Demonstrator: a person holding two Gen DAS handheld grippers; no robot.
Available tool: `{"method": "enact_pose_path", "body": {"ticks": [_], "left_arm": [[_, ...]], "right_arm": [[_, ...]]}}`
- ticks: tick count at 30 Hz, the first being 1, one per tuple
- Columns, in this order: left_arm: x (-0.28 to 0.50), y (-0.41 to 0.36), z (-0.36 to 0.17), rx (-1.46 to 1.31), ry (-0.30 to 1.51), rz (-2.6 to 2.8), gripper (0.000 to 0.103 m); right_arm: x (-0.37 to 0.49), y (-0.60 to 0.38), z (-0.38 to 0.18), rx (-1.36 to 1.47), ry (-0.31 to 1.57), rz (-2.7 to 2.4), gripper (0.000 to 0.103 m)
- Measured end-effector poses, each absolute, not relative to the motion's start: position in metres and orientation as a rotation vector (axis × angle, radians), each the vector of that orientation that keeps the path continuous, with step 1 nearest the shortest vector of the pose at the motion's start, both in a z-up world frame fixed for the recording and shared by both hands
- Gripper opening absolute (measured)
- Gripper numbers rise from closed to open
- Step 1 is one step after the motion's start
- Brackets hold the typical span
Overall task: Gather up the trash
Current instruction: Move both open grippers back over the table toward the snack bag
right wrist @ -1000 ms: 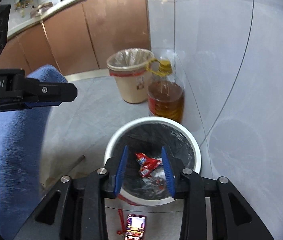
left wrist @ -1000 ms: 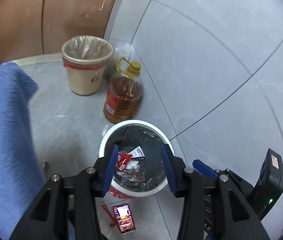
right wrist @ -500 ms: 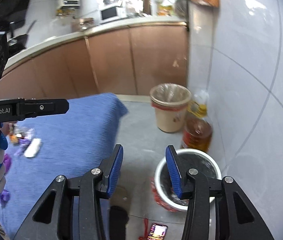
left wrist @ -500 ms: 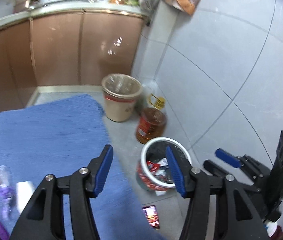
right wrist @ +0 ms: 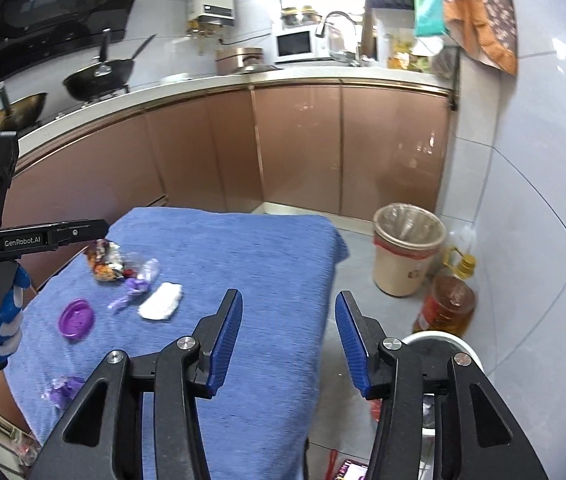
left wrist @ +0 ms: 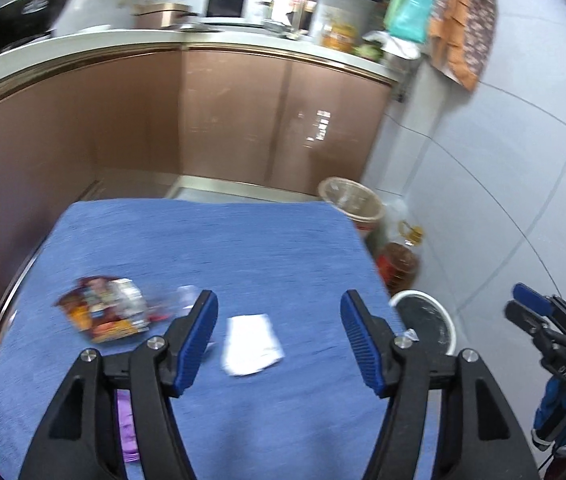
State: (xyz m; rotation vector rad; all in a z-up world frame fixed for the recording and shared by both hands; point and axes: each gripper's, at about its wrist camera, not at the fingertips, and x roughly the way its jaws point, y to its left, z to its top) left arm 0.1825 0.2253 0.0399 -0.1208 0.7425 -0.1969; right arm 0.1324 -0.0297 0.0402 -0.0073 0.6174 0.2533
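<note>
Two bins: one beige (right wrist: 407, 254), one white (right wrist: 443, 344); one oil bottle (right wrist: 449, 302); one purple lid (right wrist: 76, 317); one white tissue (right wrist: 161, 301).

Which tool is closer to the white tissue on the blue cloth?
Left. The left tool hangs open right over the white tissue; the right tool sits farther right, toward the cloth's edge.

A matt, woven blue cloth (right wrist: 251, 272) was seen, a crinkled glossy foil wrapper (left wrist: 103, 312) and soft white paper tissue (left wrist: 252, 344) upon it; ribbed blue pads (right wrist: 225, 344) were noted, and glossy cabinet doors (right wrist: 299, 144).
</note>
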Motion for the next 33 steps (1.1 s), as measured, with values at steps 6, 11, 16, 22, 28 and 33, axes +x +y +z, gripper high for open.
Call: {"method": "enact_pose_path", "body": {"ticks": [6, 11, 16, 22, 28, 33], "left_arm": [[0.170, 0.302, 0.035, -0.198, 0.737, -0.051, 0.071], [0.177, 0.349, 0.022, -0.285, 0.754, 0.046, 0.074], [0.199, 0.360, 0.000, -0.311, 0.805, 0.111, 0.075], [0.228, 0.357, -0.035, -0.330, 0.887, 0.183, 0.075], [0.250, 0.362, -0.064, -0.335, 0.935, 0.246, 0.075], [0.263, 0.374, -0.075, -0.347, 0.956, 0.258, 0.075]], "right_arm": [[0.139, -0.005, 0.036, 0.002, 0.627, 0.319, 0.050], [0.154, 0.010, 0.021, 0.015, 0.658, 0.361, 0.052], [0.172, 0.026, 0.002, 0.020, 0.696, 0.396, 0.052], [0.194, 0.038, -0.017, 0.025, 0.733, 0.433, 0.052], [0.210, 0.049, -0.033, 0.024, 0.767, 0.461, 0.052], [0.223, 0.065, -0.045, 0.024, 0.791, 0.484, 0.053]]}}
